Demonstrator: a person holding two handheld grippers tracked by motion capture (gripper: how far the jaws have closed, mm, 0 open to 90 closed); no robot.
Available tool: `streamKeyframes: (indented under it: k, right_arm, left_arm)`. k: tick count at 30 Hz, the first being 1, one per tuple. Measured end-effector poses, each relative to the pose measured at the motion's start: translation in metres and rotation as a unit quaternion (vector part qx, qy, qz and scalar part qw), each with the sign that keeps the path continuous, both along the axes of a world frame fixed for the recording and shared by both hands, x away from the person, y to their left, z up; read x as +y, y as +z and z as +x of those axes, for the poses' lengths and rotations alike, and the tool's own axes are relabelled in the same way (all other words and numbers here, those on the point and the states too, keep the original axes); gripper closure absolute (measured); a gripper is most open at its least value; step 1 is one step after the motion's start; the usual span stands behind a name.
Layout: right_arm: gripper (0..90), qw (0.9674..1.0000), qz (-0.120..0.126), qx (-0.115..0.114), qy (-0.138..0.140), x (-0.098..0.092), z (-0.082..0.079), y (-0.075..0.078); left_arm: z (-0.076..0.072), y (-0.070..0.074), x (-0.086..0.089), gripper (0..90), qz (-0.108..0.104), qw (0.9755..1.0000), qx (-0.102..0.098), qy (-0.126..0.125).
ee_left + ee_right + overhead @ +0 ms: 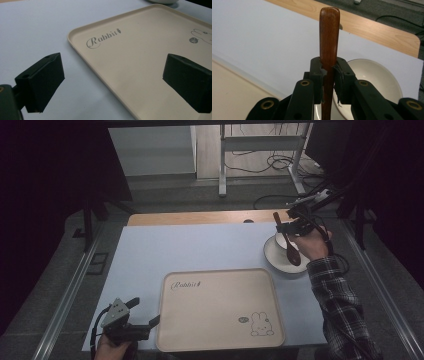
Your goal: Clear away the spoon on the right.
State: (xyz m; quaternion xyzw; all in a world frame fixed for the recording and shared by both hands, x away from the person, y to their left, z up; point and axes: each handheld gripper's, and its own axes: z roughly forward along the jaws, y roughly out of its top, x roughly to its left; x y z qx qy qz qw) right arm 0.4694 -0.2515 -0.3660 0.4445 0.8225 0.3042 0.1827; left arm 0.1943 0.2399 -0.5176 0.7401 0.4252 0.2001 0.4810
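Note:
A dark brown wooden spoon (288, 245) is held over a white bowl (274, 256) at the table's right side, handle up, its head hanging above the bowl's inside. My right gripper (290, 226) is shut on the spoon's handle (328, 37); the bowl (377, 77) lies just beyond the jaws in the right gripper view. A cream tray (220, 310) with "Rabbit" lettering and a bunny drawing lies at the front middle. My left gripper (145, 312) rests at the front left beside the tray's left edge, open and empty, its jaws straddling the tray's rim (82, 53).
A pale blue mat (200, 247) covers the table, with a wooden strip (200, 218) along its far edge. Beyond stand a desk frame (222, 160) and cables (280, 165) on the floor. A plaid sleeve (340, 305) reaches in along the right.

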Motion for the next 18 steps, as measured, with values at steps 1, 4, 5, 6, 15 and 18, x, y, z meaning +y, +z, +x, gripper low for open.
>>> streamKeyframes:
  k: [1, 4, 5, 6, 15, 18]
  right_arm:
    - [78.0, 1.0, 0.0, 0.0, 0.0, 0.0, 0.0, 0.0]
    - [78.0, 1.0, 0.002, 0.003, 0.008, 0.003, -0.011, -0.001]
    - [78.0, 0.9999, 0.005, 0.004, 0.01, 0.004, -0.013, -0.001]
    - [78.0, 0.9999, 0.005, 0.004, 0.01, 0.004, -0.013, -0.001]
    - [78.0, 0.9991, 0.001, 0.02, 0.038, 0.016, -0.038, -0.01]
    - [78.0, 0.9985, -0.001, 0.031, 0.046, 0.019, -0.045, -0.014]
  left_arm:
    - [0.0, 0.0, 0.0, 3.4, 0.0, 1.0, 0.0, 0.0]
    - [0.0, 0.0, 0.0, 3.4, 0.0, 1.0, 0.0, 0.0]
    - [0.0, 0.0, 0.0, 3.4, 0.0, 1.0, 0.0, 0.0]
    - [0.0, 0.0, 0.0, 3.5, 0.0, 1.0, 0.0, 0.0]
    - [0.0, 0.0, 0.0, 3.5, 0.002, 1.0, -0.001, -0.001]
    - [0.0, 0.0, 0.0, 3.5, 0.002, 1.0, -0.001, -0.001]
